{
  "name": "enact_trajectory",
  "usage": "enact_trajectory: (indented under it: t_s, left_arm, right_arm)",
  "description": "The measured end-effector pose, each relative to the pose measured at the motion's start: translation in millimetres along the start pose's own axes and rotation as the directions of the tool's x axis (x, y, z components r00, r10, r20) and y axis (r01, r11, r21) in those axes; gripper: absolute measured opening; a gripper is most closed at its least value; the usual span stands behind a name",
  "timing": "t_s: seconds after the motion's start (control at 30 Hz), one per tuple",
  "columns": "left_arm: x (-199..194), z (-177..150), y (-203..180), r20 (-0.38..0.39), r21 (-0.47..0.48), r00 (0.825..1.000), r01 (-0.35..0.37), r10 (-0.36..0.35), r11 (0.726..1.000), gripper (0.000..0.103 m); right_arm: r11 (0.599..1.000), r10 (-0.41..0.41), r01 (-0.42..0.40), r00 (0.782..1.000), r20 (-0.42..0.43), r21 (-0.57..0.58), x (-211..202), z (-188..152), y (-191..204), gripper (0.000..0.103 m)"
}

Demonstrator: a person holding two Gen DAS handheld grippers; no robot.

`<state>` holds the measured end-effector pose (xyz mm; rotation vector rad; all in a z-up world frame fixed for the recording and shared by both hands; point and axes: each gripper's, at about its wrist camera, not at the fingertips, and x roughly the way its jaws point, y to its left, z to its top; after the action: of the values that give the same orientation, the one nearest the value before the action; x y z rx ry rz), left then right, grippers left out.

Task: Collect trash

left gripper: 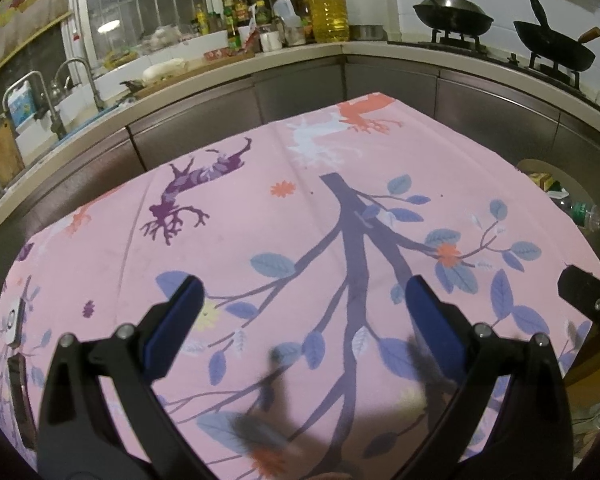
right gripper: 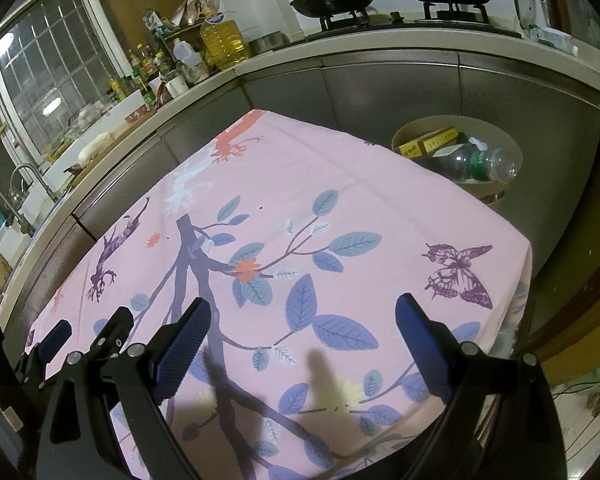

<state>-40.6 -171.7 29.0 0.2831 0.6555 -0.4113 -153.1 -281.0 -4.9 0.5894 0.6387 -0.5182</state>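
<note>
A round beige trash bin [right gripper: 408, 130] stands on the floor beyond the table's far right corner. It holds a clear plastic bottle [right gripper: 480, 162] and yellow boxes [right gripper: 428, 144]; it also shows at the right edge of the left wrist view [left gripper: 568, 178]. My left gripper [left gripper: 300, 300] is open and empty above the pink leaf-patterned tablecloth [left gripper: 260, 208]. My right gripper [right gripper: 302, 318] is open and empty above the same tablecloth [right gripper: 340, 200]. The left gripper's fingers [right gripper: 56, 338] show at the lower left of the right wrist view. No loose trash shows on the cloth.
A kitchen counter [left gripper: 300, 54] wraps behind the table, with an oil jug [left gripper: 330, 14], bottles, a sink tap [left gripper: 76, 76] and two woks [left gripper: 452, 16] on a stove. A small white device [left gripper: 14, 320] lies at the table's left edge.
</note>
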Motion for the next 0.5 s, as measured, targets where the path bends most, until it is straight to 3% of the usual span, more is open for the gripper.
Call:
enact_trajectory:
  t_s: [0.5]
  left_arm:
    - [-2.9,1.5,-7.1,-0.001,0.03,1.0,-0.014,0.014,0.999,0.097]
  right_arm:
    - [1.0,0.003,-0.003,1.0,0.011,0.03,-1.6,5.7,-9.7,0.09]
